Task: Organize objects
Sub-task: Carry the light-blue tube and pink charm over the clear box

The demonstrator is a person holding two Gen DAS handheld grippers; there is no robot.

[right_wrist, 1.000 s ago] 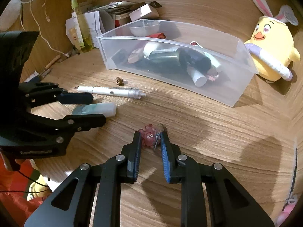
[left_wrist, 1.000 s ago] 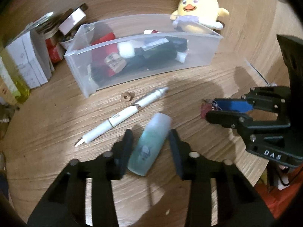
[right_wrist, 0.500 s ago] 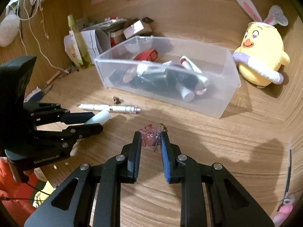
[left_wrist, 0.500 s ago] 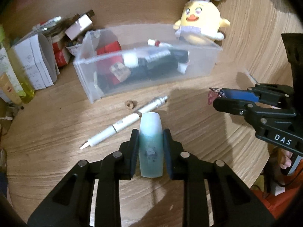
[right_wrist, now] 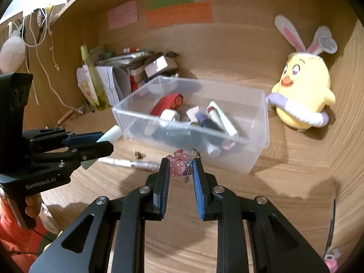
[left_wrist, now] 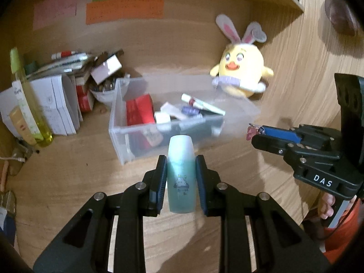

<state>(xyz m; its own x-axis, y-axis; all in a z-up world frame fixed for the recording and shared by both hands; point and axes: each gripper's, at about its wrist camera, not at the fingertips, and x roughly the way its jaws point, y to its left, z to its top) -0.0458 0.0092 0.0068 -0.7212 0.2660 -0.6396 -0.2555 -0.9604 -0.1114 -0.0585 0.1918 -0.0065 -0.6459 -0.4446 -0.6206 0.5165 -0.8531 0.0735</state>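
Note:
My left gripper (left_wrist: 180,161) is shut on a pale teal bottle (left_wrist: 181,175) and holds it above the wooden desk, in front of the clear plastic bin (left_wrist: 118,134). The bin holds several tubes and a red box. In the right wrist view my right gripper (right_wrist: 180,162) is shut on a small pink charm (right_wrist: 178,165) with a wire hook, lifted near the clear plastic bin's (right_wrist: 257,157) front wall. A white pen (right_wrist: 129,163) and a small brown bead (right_wrist: 137,154) lie on the desk below. The left gripper (right_wrist: 107,141) shows there with the teal bottle (right_wrist: 111,134).
A yellow plush chick (left_wrist: 241,75) with bunny ears sits right of the bin. Boxes, papers and a tall yellow-green bottle (left_wrist: 29,104) crowd the back left corner. Coloured sticky notes (left_wrist: 124,9) hang on the back wall. A shelf edge (left_wrist: 289,0) overhangs at upper right.
The left gripper closed on the teal bottle and lifted it off the desk. The right gripper rose with the pink charm. Both views now look higher, toward the bin and back wall.

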